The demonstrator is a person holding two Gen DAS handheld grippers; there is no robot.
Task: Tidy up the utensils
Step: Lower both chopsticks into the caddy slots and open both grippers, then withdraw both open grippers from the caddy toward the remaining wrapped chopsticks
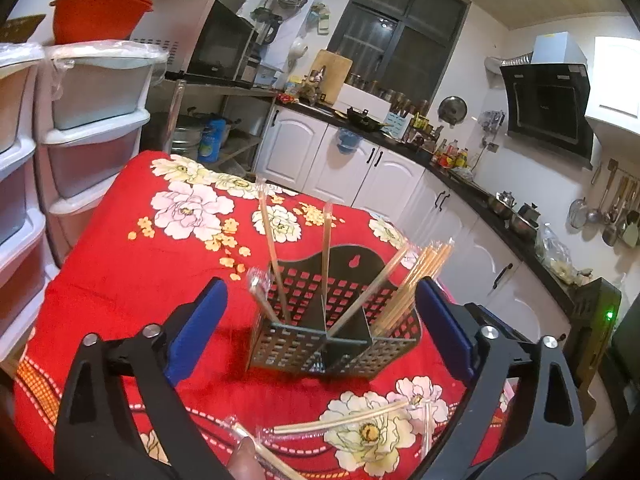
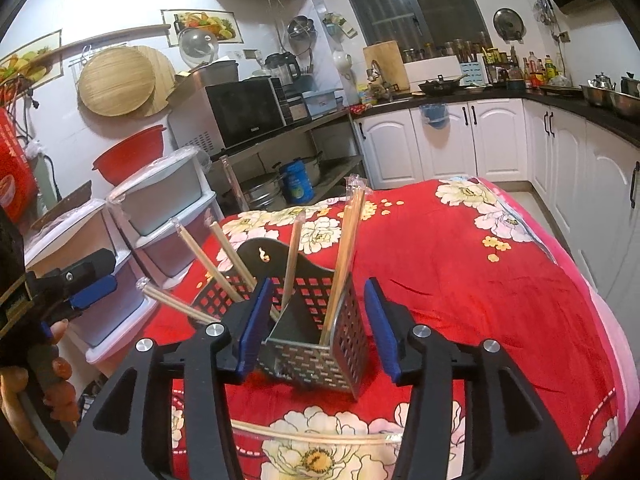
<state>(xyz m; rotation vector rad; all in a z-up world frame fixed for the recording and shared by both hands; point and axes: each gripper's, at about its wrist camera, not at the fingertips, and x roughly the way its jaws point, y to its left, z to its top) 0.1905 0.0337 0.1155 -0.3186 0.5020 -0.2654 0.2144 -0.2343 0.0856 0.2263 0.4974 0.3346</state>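
Red cloth with big pale flowers covers the table [image 1: 132,288], and on it stands the perforated metal holder [image 1: 316,344], just ahead of both claws and divided inside by dark partitions into compartments. The left claw [image 1: 320,328] stands spread very wide, its blue pads [image 1: 196,332] flanking the holder on either side without touching it and with nothing held. The right claw [image 2: 316,324] is about half open, its pads to either side of the holder's near corner, and from this angle they seem to sit clear of the metal; it too grips nothing. Wrapped chopsticks [image 1: 276,256] lean out of the holder at different angles, probably because each was dropped in upright and tipped against a partition or wall. Counting from the left wrist view, two single sticks rise on the left, one stands near the middle, one slants to the right, and a bundle [image 1: 420,280] of several leans at the far right; how many are in that bundle I cannot tell. Below the claws, closer than the holder, loose wrapped chopsticks [image 1: 340,420] lie flat on the cloth, at least two, likely the pieces still to be sorted. The holder's tall scalloped back panel, on the side away from the claws, leaves its open top easy to reach.
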